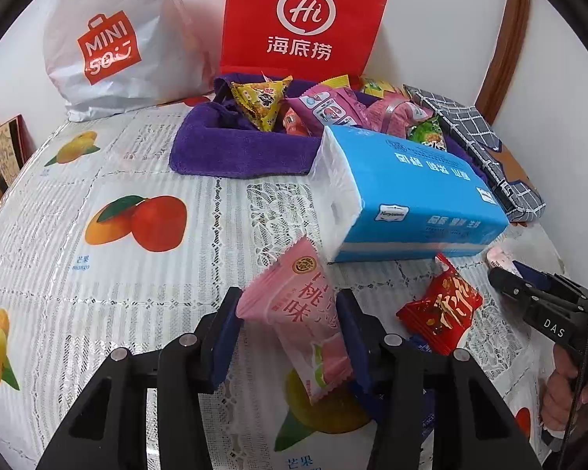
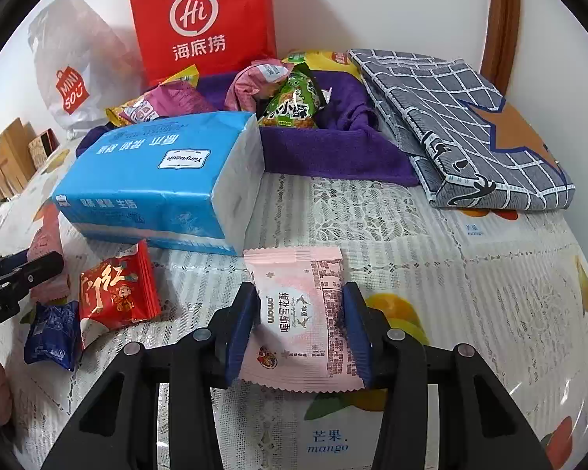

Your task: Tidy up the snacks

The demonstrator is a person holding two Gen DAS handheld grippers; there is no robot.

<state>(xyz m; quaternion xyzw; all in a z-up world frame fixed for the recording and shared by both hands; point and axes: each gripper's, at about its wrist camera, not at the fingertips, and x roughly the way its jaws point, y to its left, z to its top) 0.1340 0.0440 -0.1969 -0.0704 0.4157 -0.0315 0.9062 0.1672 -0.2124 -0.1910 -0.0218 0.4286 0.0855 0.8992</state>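
Note:
In the left wrist view my left gripper [image 1: 289, 297] is shut on a pink peach-flavour snack packet [image 1: 298, 313], which tilts up off the tablecloth. In the right wrist view my right gripper [image 2: 298, 293] is shut on a pale pink snack packet [image 2: 294, 317], both blue pads against its sides, low over the table. Between the two grippers lie a red snack packet [image 1: 441, 309] and a small dark blue packet [image 2: 53, 333]. A purple towel-lined basket [image 2: 333, 152] at the back holds several snack bags.
A blue tissue pack [image 2: 156, 180] lies in front of the basket, close ahead of both grippers. A folded grey checked cloth [image 2: 470, 129] sits at the right. A red bag [image 1: 305, 19] and a white shopping bag [image 1: 109, 39] stand against the wall. A fruit-print tablecloth [image 1: 98, 254] covers the table.

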